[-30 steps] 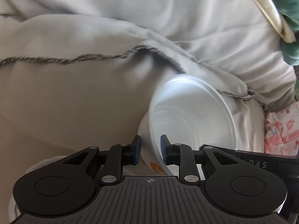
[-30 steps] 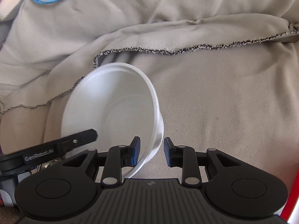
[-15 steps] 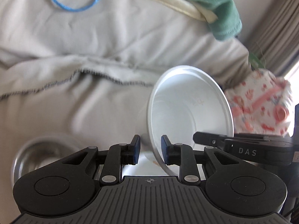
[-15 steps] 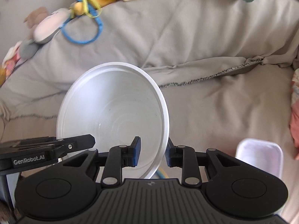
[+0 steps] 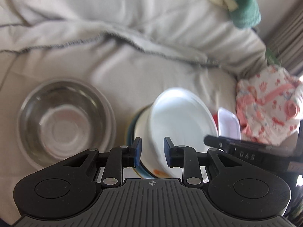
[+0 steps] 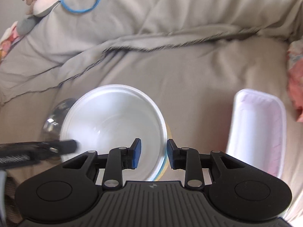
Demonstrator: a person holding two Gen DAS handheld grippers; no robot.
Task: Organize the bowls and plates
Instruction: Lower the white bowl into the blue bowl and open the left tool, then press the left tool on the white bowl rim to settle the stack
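Across the rumpled grey bed blanket (image 6: 189, 71) I see a shiny round steel bowl (image 5: 64, 121) at left; beside it my plain white round plastic bowl (image 6: 113, 121), blurred, sits tilted over a blue-rimmed plate (image 5: 132, 132), its rim pinched by both left tongs (image 5: 152, 152) and right tongs (image 6: 153, 154)

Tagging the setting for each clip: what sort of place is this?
Probably a bedroom, worked on a bed or sofa: the dishes sit on a rumpled beige blanket, a grey-and-white plush toy lies at its far edge, and grey curtains hang to one side.
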